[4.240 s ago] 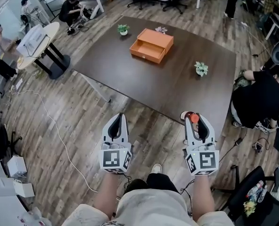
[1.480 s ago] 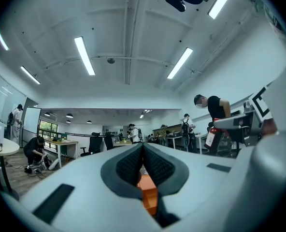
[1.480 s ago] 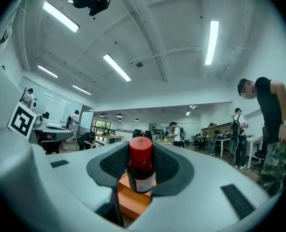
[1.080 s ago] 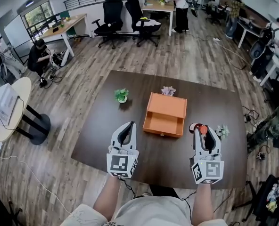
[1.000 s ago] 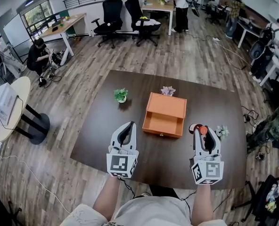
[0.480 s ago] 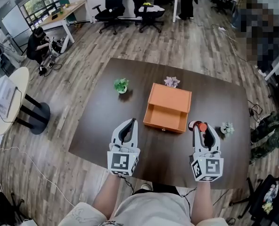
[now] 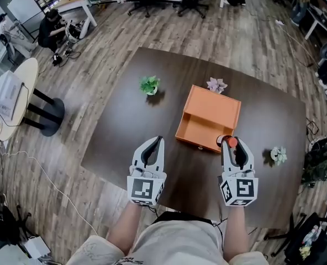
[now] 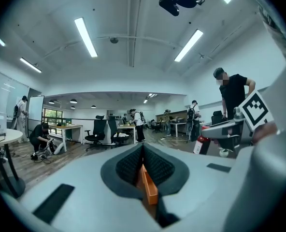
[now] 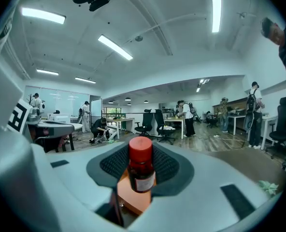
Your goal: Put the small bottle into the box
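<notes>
Over the bench (image 7: 119, 131): small bottle (image 7: 230, 141) reaches the box (image 7: 213, 112).
Head view: right claw (image 7: 230, 146) has moved in to the box's near corner. Left gripper view: left claw (image 8: 143, 150) pinched together, empty. Right gripper view: claw clamps the bottle upright; release into the box looks due next.

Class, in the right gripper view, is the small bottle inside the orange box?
No, the small bottle stands gripped in the right claw, the orange box showing beyond it.
</notes>
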